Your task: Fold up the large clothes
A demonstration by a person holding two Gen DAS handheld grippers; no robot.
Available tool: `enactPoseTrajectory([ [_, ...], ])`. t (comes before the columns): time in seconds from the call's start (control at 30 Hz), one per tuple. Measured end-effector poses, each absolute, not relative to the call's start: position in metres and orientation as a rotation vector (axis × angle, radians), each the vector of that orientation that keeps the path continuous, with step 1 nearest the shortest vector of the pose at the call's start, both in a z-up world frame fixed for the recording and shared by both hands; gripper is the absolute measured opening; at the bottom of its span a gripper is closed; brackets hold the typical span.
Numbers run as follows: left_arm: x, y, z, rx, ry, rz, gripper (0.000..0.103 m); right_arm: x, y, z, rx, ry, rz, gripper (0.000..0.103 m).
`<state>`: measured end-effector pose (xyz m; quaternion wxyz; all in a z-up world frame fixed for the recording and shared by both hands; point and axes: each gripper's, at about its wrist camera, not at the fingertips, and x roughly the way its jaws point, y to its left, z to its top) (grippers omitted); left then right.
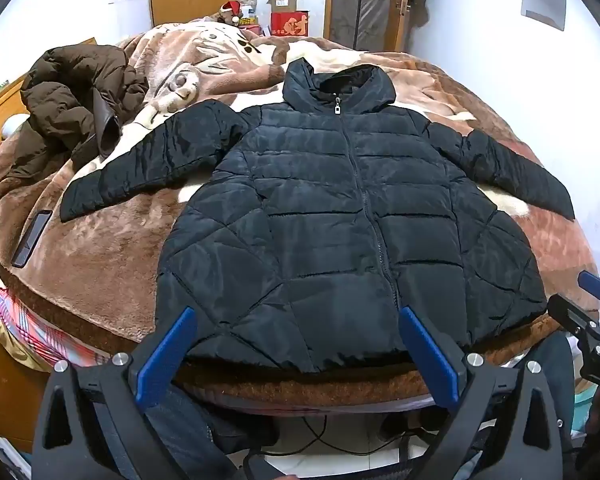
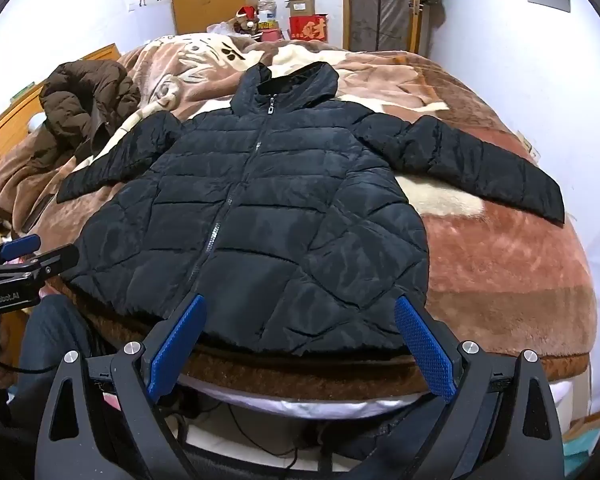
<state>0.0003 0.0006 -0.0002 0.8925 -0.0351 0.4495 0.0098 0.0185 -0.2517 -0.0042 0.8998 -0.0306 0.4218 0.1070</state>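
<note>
**Black puffer jacket spread flat on the bed, both jaws wide**

A bed (image 1: 100, 280) covered by a brown plush blanket (image 1: 112, 248) fills both views. On it a black hooded puffer jacket (image 1: 340, 216) lies face up, zipped, sleeves spread out to either side, hood toward the far wall and hem at the near edge of the bed. A crumpled brown puffer coat (image 1: 72, 108) sits on the blanket beyond the black jacket's sleeve, apart from it. A dark phone (image 1: 32, 238) lies on the blanket near that sleeve's cuff. The left gripper (image 1: 296, 316) and the right gripper (image 2: 298, 306) hover at the hem, jaws wide, holding nothing.
</note>
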Motion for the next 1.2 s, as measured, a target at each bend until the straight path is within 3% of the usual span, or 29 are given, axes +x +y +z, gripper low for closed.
enactPoseTrajectory([
  [1.2, -0.0038, -0.0046, -0.0052, -0.068, 0.944, 0.018, 0.102, 0.0181, -0.2469, -0.0016, -0.074, 0.89, 0.219, 0.095],
])
